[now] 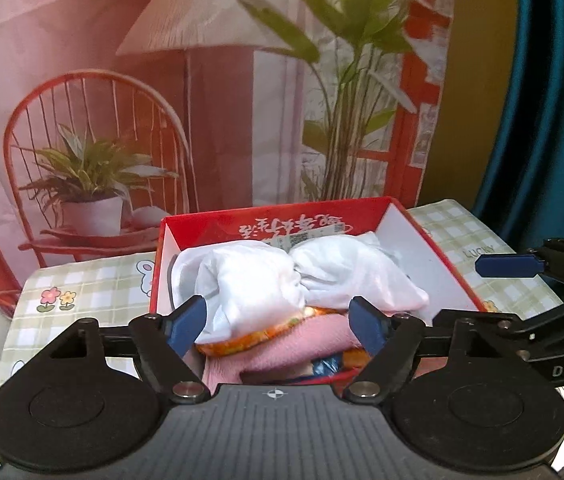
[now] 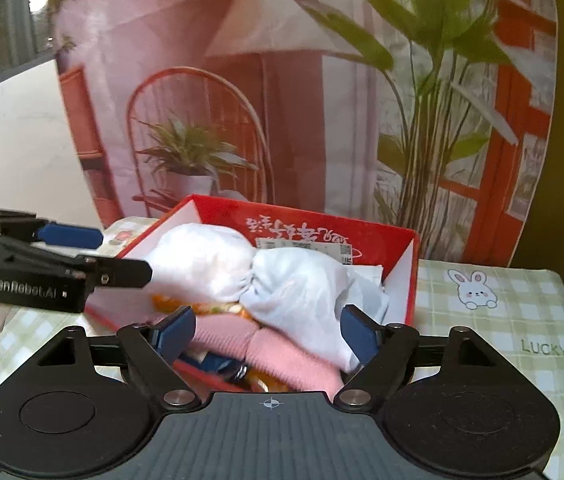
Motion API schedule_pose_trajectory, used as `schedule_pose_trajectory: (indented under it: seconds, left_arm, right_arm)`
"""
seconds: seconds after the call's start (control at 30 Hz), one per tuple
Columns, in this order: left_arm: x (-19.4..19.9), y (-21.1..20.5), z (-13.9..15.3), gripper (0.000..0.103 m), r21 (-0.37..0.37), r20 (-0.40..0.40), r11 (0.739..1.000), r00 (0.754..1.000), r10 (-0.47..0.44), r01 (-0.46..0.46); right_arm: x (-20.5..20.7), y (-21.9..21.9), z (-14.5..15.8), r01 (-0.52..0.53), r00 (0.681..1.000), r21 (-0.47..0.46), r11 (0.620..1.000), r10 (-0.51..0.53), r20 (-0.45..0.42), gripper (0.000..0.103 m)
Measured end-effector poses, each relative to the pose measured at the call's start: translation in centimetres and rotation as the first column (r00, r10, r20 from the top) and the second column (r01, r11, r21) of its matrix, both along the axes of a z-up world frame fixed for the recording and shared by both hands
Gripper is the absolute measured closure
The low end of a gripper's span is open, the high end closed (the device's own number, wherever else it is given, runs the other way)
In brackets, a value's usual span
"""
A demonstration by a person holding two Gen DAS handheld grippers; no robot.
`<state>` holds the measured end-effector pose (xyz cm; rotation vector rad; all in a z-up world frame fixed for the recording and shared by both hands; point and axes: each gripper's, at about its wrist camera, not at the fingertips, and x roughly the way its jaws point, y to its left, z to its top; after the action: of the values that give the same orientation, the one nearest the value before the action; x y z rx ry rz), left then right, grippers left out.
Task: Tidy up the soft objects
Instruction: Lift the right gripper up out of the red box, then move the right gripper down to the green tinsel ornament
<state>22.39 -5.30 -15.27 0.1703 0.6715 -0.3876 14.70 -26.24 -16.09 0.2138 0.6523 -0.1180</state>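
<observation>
Both grippers have their jaws spread wide with nothing pinched: left gripper (image 1: 277,324) sits low in the middle of its view, right gripper (image 2: 267,330) the same in its own. Just past the blue fingers (image 1: 185,326) is the white cloth (image 1: 282,280), bunched on top of a pink knit (image 1: 282,344) and an orange piece (image 1: 257,338), all piled inside the red box (image 1: 282,220) at mid frame. Box rests on a green checked tablecloth (image 2: 502,320), printed backdrop (image 1: 121,80) behind.
</observation>
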Motion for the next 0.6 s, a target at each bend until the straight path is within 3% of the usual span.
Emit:
schedule_pose_trajectory:
  seconds: [0.27, 0.6]
  left_arm:
    - [-4.6, -0.5, -0.6, 0.018, -0.037, 0.001, 0.999, 1.0, -0.016, 0.016]
    - [-7.0, -2.7, -7.2, 0.018, -0.092, -0.139, 0.994, 0.988, -0.066, 0.054]
  right_arm:
    - [-6.5, 1.0, -0.8, -0.037, 0.999, -0.013, 0.999, 0.037, 0.011, 0.024]
    - [-12.5, 0.2, -7.8, -0.064, 0.989, -0.049, 0.997, 0.057, -0.134, 0.024]
